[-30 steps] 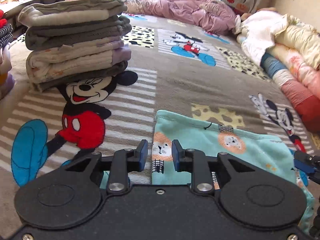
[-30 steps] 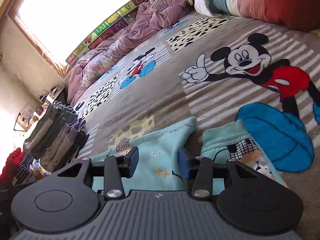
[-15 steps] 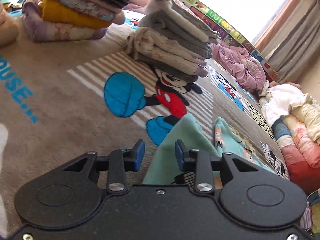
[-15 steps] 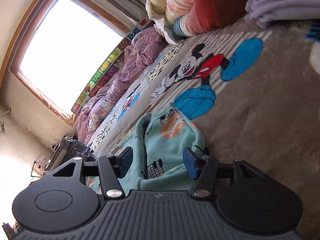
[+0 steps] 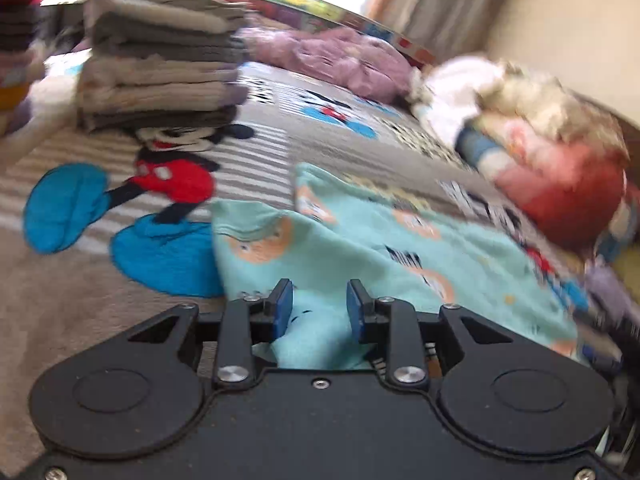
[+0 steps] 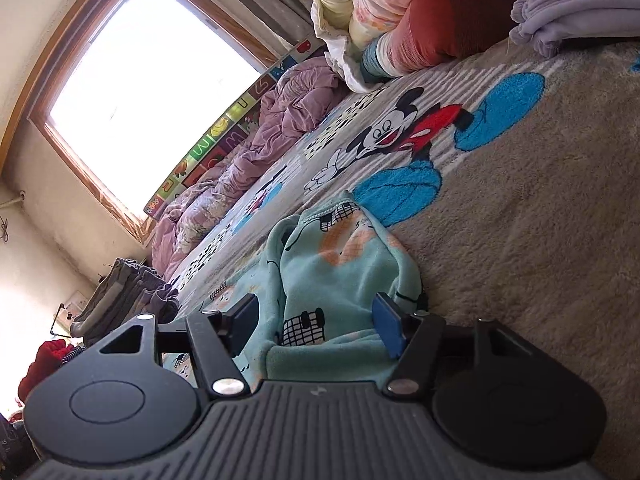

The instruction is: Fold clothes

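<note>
1. The teal printed garment (image 5: 360,240) lies on the cartoon-print blanket (image 5: 120,320) of the bed, partly folded, with a doubled-over flap bunched at its near end (image 6: 344,264).
2. The left tongs (image 5: 319,307) have teal cloth between the blue pads and are closing. The view is blurred, so I cannot tell whether the pads already pinch the cloth.
3. The right tongs (image 6: 316,324) are opening. The folded flap sits between the pads, which stand clear of it on both sides, so the cloth is let go.
4. Progress, as a judgement: several pieces are done, since a stack of folded clothes (image 5: 160,68) stands at the far left. This garment is mid-fold and is not yet on the stack.
5. Only the left view shows the garment's full spread and the rolled bedding (image 5: 560,184) at right. Only the right view shows the window (image 6: 140,80), the purple quilt (image 6: 260,152) beneath it and the tidy edge of the fold.
</note>
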Demonstrator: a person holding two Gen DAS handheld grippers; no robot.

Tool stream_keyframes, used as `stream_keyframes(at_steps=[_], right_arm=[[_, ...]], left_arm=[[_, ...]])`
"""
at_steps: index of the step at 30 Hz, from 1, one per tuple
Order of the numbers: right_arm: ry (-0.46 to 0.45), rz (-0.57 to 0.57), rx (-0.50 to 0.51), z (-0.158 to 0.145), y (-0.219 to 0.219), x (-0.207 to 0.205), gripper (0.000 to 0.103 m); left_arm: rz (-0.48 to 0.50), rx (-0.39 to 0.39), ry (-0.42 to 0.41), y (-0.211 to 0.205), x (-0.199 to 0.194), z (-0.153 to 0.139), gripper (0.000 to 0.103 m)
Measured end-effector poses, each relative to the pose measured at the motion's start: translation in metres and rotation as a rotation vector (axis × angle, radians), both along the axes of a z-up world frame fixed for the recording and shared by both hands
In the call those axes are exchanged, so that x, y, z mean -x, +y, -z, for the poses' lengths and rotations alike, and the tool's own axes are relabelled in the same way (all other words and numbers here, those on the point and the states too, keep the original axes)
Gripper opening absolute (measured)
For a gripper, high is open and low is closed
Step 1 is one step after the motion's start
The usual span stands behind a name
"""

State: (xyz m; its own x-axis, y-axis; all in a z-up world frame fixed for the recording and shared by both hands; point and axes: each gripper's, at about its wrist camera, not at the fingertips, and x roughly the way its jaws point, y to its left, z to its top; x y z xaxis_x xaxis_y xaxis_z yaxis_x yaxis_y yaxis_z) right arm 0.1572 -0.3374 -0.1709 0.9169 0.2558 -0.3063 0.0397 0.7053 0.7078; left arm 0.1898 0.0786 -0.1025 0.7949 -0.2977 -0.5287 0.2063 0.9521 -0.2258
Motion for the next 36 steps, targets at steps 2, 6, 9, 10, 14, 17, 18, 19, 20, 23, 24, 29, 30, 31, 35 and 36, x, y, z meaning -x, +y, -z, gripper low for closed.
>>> stream_keyframes(at_steps=[2, 6, 9, 10, 14, 17, 18, 19, 20, 23, 24, 29, 30, 31, 35, 36], right_arm=[[-0.007, -0.002, -0.004, 0.001, 0.000, 0.000, 0.065], [-0.015, -0.006, -0.003, 0.001, 0.000, 0.001, 0.066], [-0.019, -0.009, 0.001, 0.001, 0.001, 0.000, 0.068], [-0.021, -0.010, 0.003, 0.001, 0.001, 0.000, 0.068], [-0.026, -0.013, 0.006, 0.001, 0.002, 0.001, 0.069], [-0.028, -0.013, 0.008, 0.001, 0.003, 0.001, 0.069], [-0.029, -0.013, 0.009, 0.001, 0.003, 0.001, 0.069], [-0.030, -0.013, 0.010, 0.001, 0.004, 0.002, 0.069], [-0.030, -0.013, 0.010, 0.001, 0.004, 0.002, 0.070], [-0.034, -0.015, 0.007, 0.002, 0.003, 0.002, 0.070], [-0.035, -0.016, 0.005, 0.002, 0.003, 0.002, 0.070], [-0.039, -0.020, -0.003, 0.003, 0.002, 0.001, 0.070], [-0.040, -0.020, -0.005, 0.003, 0.001, 0.001, 0.070], [-0.041, -0.021, -0.007, 0.003, 0.001, 0.001, 0.070], [-0.043, -0.022, -0.014, 0.004, 0.001, 0.001, 0.070], [-0.043, -0.023, -0.015, 0.004, 0.001, 0.001, 0.070]], left_arm=[[0.078, -0.105, -0.031, -0.023, 0.008, -0.003, 0.027], [-0.031, 0.097, -0.043, 0.018, 0.007, -0.016, 0.027], [-0.167, 0.263, -0.004, 0.061, -0.003, -0.014, 0.027], [-0.202, 0.307, 0.020, 0.071, -0.008, -0.008, 0.027], [-0.275, 0.500, 0.152, 0.101, -0.028, 0.023, 0.027], [-0.259, 0.530, 0.212, 0.094, -0.040, 0.036, 0.027], [-0.255, 0.501, 0.209, 0.088, -0.043, 0.036, 0.027], [-0.253, 0.474, 0.206, 0.084, -0.045, 0.036, 0.025], [-0.251, 0.456, 0.204, 0.081, -0.047, 0.036, 0.020], [-0.250, 0.428, 0.191, 0.080, -0.045, 0.033, 0.002], [-0.250, 0.414, 0.172, 0.081, -0.041, 0.029, 0.001], [-0.262, 0.340, -0.016, 0.089, -0.013, -0.015, 0.001], [-0.267, 0.331, -0.052, 0.092, -0.006, -0.024, 0.001], [-0.275, 0.324, -0.083, 0.096, 0.001, -0.032, 0.001], [-0.330, 0.306, -0.177, 0.118, 0.032, -0.059, 0.001], [-0.344, 0.302, -0.201, 0.123, 0.040, -0.065, 0.001]])
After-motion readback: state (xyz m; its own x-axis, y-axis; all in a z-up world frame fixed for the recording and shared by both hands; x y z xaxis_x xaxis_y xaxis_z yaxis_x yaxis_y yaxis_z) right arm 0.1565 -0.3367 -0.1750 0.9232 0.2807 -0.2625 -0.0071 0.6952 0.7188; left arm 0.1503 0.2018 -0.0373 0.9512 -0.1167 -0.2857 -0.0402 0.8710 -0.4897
